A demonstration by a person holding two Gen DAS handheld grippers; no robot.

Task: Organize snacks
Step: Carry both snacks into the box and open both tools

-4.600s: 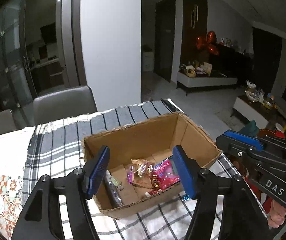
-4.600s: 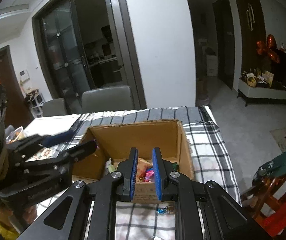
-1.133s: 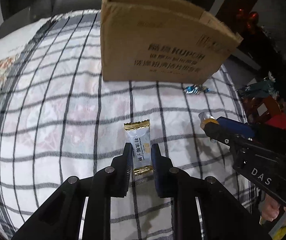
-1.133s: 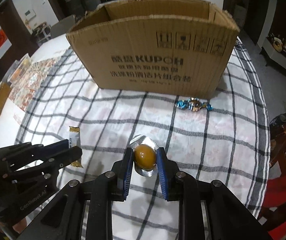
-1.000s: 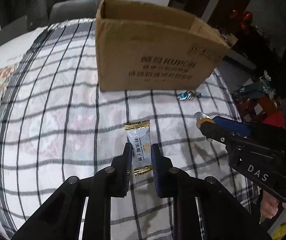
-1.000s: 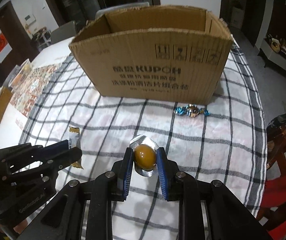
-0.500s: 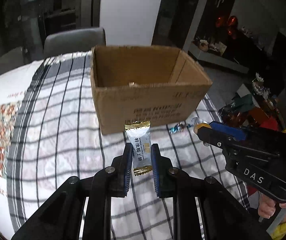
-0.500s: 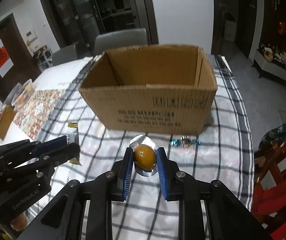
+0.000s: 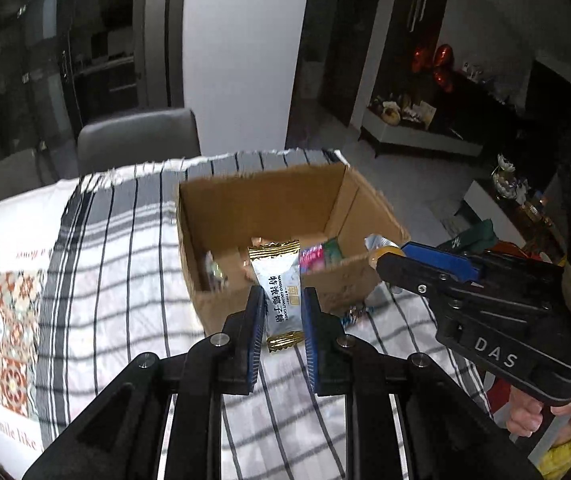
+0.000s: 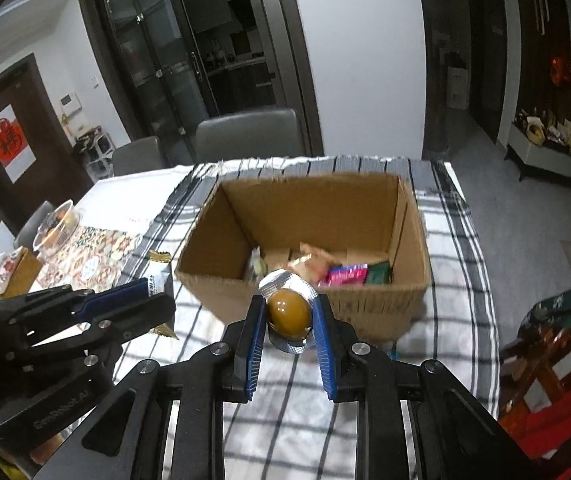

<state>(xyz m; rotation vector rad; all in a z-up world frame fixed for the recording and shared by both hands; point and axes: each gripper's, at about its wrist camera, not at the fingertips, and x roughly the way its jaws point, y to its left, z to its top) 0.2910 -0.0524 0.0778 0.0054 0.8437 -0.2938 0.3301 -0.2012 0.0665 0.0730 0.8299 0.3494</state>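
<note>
My left claw [image 9: 281,312] clamps the white candy packet [image 9: 279,294] lengthwise, my right claw [image 10: 289,316] pinches the foil-cupped brown sweet [image 10: 288,310]; the open cardboard box [image 10: 413,240] lies just ahead and below both.

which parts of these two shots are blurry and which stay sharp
Left wrist view: the cardboard box and checked tablecloth are motion-smeared, while the left gripper and its coconut candy stay crisp. Right wrist view: same pattern, box rim soft, the right gripper and foil-backed brown candy sharp; fisheye bends the door frames.
</note>
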